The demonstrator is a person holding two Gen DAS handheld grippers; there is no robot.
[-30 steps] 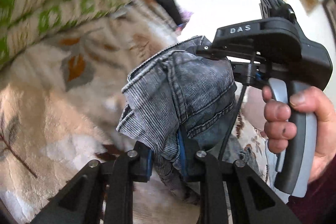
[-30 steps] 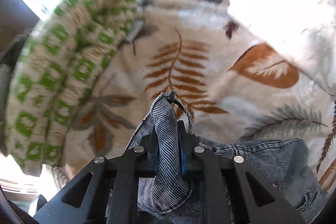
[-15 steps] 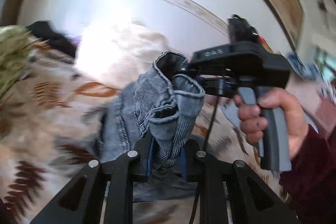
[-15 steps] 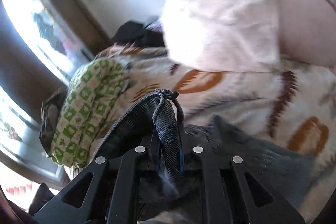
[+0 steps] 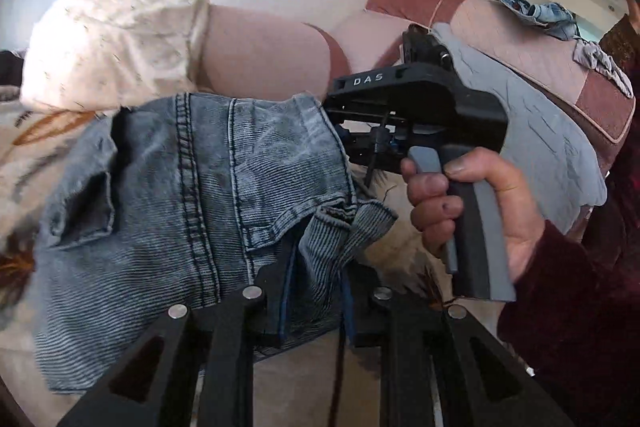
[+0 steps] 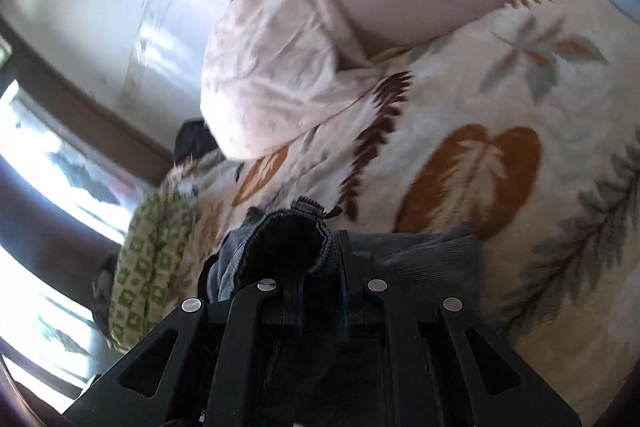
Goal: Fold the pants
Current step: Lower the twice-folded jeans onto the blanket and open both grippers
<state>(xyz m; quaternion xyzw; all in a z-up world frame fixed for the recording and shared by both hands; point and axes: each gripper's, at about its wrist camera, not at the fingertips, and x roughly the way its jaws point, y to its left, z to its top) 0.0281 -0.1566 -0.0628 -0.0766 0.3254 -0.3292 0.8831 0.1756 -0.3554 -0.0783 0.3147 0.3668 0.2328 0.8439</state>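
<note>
Currently both grippers, left (image 5: pixel 316 291) and right (image 6: pixel 320 279), clamp lifted jeans (image 5: pixel 192 195); next, lay them toward 12 o'clock.

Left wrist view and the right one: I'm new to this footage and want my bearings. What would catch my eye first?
The grey-blue jeans fill the middle of the left wrist view, pinched in the left gripper at the bottom. The right gripper, held by a hand at right, also clamps them. Behind lies a leaf-print blanket, with a cream pillow at upper left.
</note>
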